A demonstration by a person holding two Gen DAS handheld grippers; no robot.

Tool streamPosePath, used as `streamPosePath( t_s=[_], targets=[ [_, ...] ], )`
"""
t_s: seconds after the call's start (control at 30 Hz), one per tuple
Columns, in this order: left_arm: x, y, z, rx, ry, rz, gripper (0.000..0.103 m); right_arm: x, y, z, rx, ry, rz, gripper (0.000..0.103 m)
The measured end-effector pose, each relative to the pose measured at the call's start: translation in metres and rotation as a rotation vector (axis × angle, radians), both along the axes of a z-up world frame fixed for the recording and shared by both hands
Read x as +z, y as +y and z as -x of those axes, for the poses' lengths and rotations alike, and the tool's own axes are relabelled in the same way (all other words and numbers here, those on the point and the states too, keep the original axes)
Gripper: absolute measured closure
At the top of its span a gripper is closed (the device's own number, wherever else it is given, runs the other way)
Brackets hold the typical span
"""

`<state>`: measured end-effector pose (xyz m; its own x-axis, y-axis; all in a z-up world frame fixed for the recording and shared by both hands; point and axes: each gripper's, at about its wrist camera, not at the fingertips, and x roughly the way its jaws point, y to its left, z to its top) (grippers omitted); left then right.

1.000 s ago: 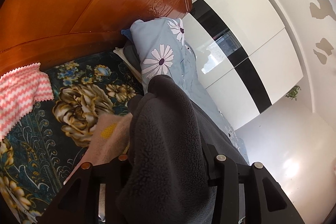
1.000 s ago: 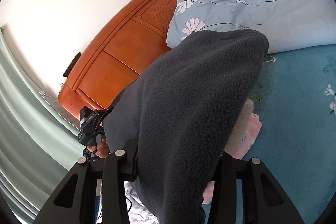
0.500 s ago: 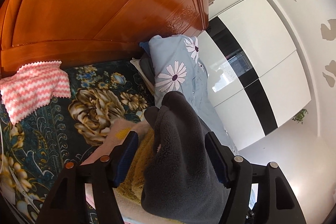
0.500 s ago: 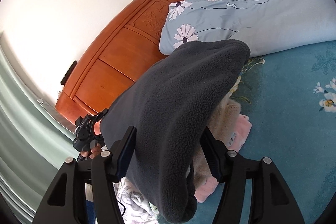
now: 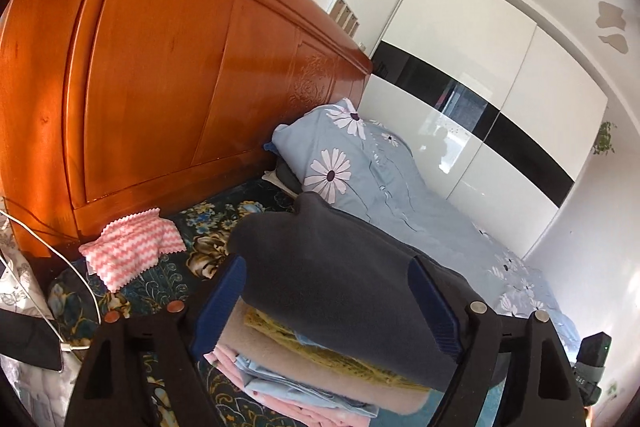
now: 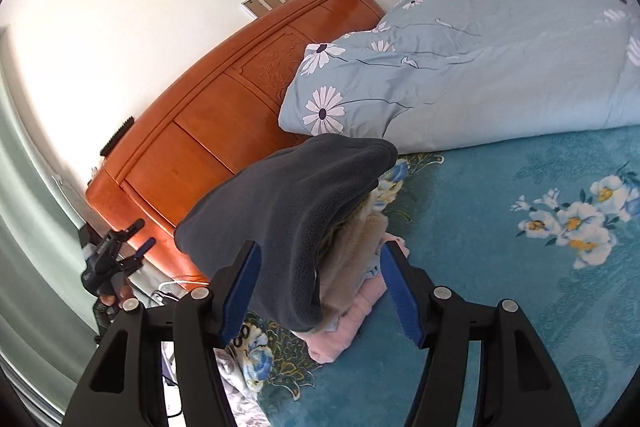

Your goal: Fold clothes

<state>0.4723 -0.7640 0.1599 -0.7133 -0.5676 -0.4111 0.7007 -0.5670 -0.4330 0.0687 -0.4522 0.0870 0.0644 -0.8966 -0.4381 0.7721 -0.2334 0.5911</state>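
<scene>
Bedding is stretching below the wooden headboard (image 5: 168, 75): the blue daisy quilt (image 6: 480, 67) is lying beside a stack of folded clothes (image 5: 304, 359), near the headboard. A dark fleece (image 5: 340, 275) is topping it, sitting between the spread left tool (image 5: 328, 307) and spread right tool (image 6: 320, 291).

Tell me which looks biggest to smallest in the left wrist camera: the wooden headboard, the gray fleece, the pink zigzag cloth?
1. Wooden headboard, biggest by far.
2. Gray fleece, though it lies close to the camera, which inflates it.
3. Pink zigzag cloth, smallest.
</scene>
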Motion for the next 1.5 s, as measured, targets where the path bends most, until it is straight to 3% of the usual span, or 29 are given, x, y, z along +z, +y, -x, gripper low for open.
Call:
streamPosePath(
  t_s=[0.23, 0.3, 0.33, 0.37, 0.53, 0.63, 0.83, 0.93, 1.07, 1.23, 1.5],
  targets=[
    [-0.019, 0.090, 0.028, -0.047, -0.127, 0.133, 0.008, -0.005, -0.003, -0.062, 0.024, 0.159, -0.115, 0.038],
    [-0.031, 0.117, 0.034, -0.011, -0.163, 0.199, 0.000, -0.012, -0.002, -0.076, 0.029, 0.195, -0.131, 0.028],
    [-0.038, 0.128, 0.036, 0.006, -0.173, 0.223, 0.000, -0.016, -0.002, -0.083, 0.027, 0.218, -0.139, 0.021],
    [-0.045, 0.138, 0.038, 0.016, -0.182, 0.237, 0.000, -0.020, -0.001, -0.088, 0.021, 0.230, -0.148, 0.021],
    [-0.080, 0.173, 0.050, 0.051, -0.253, 0.235, 0.000, -0.033, 0.006, -0.104, 0.019, 0.241, -0.146, 0.021],
    [-0.098, 0.194, 0.054, 0.080, -0.291, 0.238, 0.000, -0.037, 0.017, -0.115, -0.009, 0.278, -0.135, 0.011],
    [-0.117, 0.230, 0.060, 0.084, -0.319, 0.242, 0.000, -0.047, 0.037, -0.133, -0.085, 0.362, -0.138, 0.008],
    [-0.122, 0.243, 0.059, 0.084, -0.309, 0.243, 0.000, -0.054, 0.046, -0.140, -0.097, 0.380, -0.155, 0.000],
    [-0.124, 0.249, 0.064, 0.088, -0.336, 0.194, 0.000, -0.066, 0.058, -0.148, -0.098, 0.369, -0.202, 0.000],
    [-0.129, 0.260, 0.063, 0.120, -0.385, 0.204, 0.000, -0.071, 0.071, -0.164, -0.118, 0.435, -0.249, 0.000],
    [-0.121, 0.269, 0.058, 0.165, -0.405, 0.175, 0.000, -0.062, 0.082, -0.181, -0.110, 0.477, -0.277, 0.000]
  ],
)
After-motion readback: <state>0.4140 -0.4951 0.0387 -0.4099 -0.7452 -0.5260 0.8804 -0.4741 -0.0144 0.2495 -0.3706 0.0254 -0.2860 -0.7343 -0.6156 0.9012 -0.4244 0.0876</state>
